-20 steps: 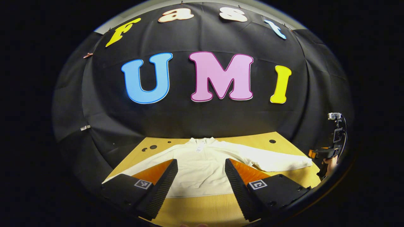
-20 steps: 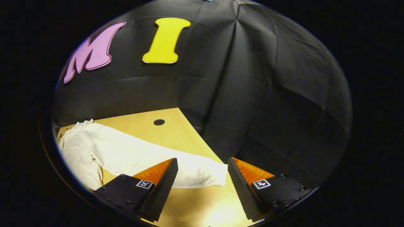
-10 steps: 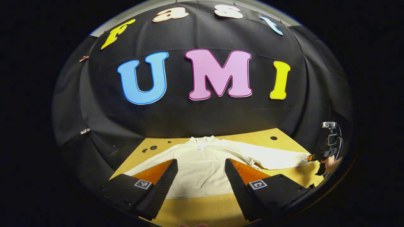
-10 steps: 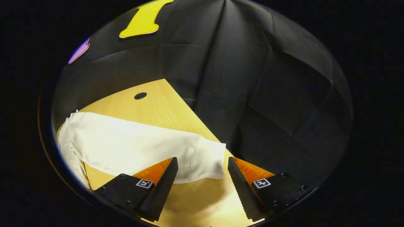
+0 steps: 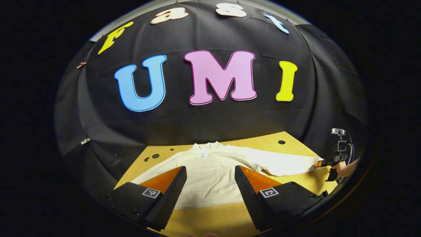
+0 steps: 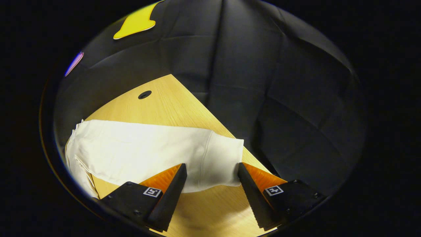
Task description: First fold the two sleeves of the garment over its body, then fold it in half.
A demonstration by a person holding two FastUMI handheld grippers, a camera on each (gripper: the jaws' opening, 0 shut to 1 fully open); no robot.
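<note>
booth with black cloth wall (image 5: 210, 121) behind a light wooden table (image 5: 210, 220); the tabletop has several small round holes (image 5: 281, 142) near its far edge.

cream long-sleeved garment (image 5: 210, 171) lies flat on the table, collar toward the wall, hem toward the near edge. a small tag (image 5: 204, 153) sits at the neckline. both sleeves spread outward from the body, neither folded over it yet.

left gripper (image 5: 210, 179): held above the near edge of the table, centred over the lower body of the garment. fingers wide apart, nothing between them that they touch; apart from the fabric as far as the left gripper view shows.

right gripper (image 6: 212, 176): down at the cuff end of the right sleeve (image 6: 148, 154). jaws wide apart, cuff (image 6: 223, 161) lying in the gap between them. the right-hand finger sits against the cuff's end edge; the left-hand finger overlaps the sleeve's lower edge in the picture; contact cannot be told. no pinch on the fabric visible.

in the left gripper view the right gripper (image 5: 320, 162) appears at the far right, its tips at the cuff, held by a hand (image 5: 342, 168). sleeve end lies close to the table's right edge.
</note>
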